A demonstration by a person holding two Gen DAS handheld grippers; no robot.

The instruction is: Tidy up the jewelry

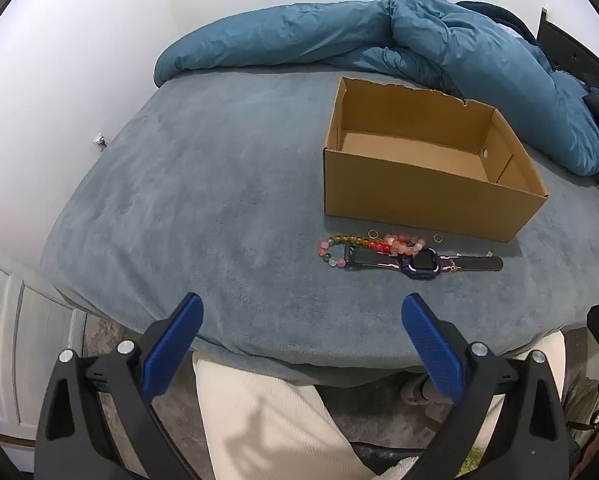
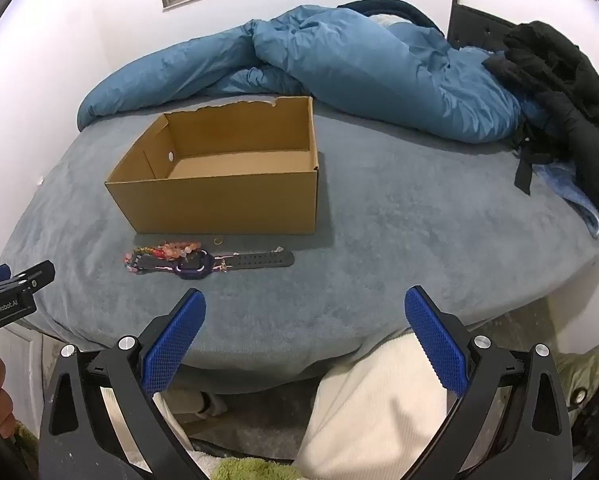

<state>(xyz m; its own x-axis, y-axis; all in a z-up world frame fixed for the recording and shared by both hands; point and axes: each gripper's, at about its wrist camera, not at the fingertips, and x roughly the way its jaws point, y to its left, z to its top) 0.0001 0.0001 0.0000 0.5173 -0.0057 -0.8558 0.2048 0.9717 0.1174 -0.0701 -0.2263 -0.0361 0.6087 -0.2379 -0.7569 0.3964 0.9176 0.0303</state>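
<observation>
open cardboard box (image 1: 431, 200) on blue-grey blanket (image 1: 203, 200); bead bracelets (image 1: 363, 246) and watch (image 1: 421, 264) just before it; left gripper (image 1: 301, 320) spread wide, empty.

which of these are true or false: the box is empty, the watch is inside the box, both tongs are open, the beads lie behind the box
1. The cardboard box looks empty: true, as far as its visible floor shows.
2. The watch is inside the box: false, it lies on the blanket in front of it.
3. The left tongs and right tongs are open: true, holding nothing.
4. The bead bracelets lie behind the box: false, they lie in front, beside the watch.
</observation>
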